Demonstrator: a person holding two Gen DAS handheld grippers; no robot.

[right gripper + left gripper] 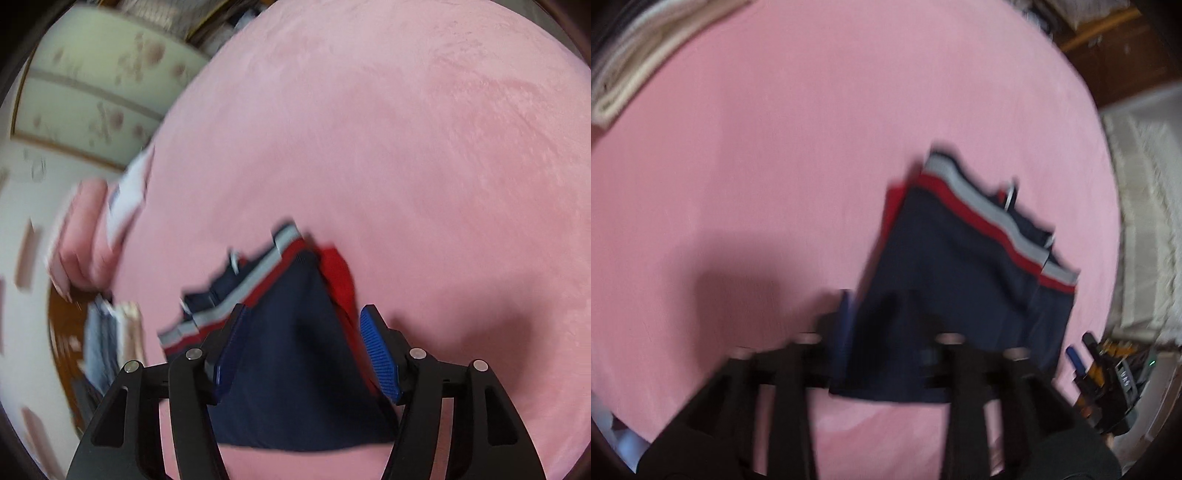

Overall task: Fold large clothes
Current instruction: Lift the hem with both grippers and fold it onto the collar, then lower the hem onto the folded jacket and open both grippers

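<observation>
A folded navy garment with a red and a grey stripe lies flat on the pink bed. In the blurred left wrist view, my left gripper hangs over the garment's near edge, its fingers apart and the cloth between them. In the right wrist view, my right gripper stands open, its blue pads either side of the garment and not pressing on it. The right gripper also shows at the lower right of the left wrist view, beside the cloth.
Cream folded bedding lies at the bed's far left corner. A white textured cover and dark wooden furniture are beyond the bed's right edge. Pale floral panels and a stack of folded clothes are past the bed.
</observation>
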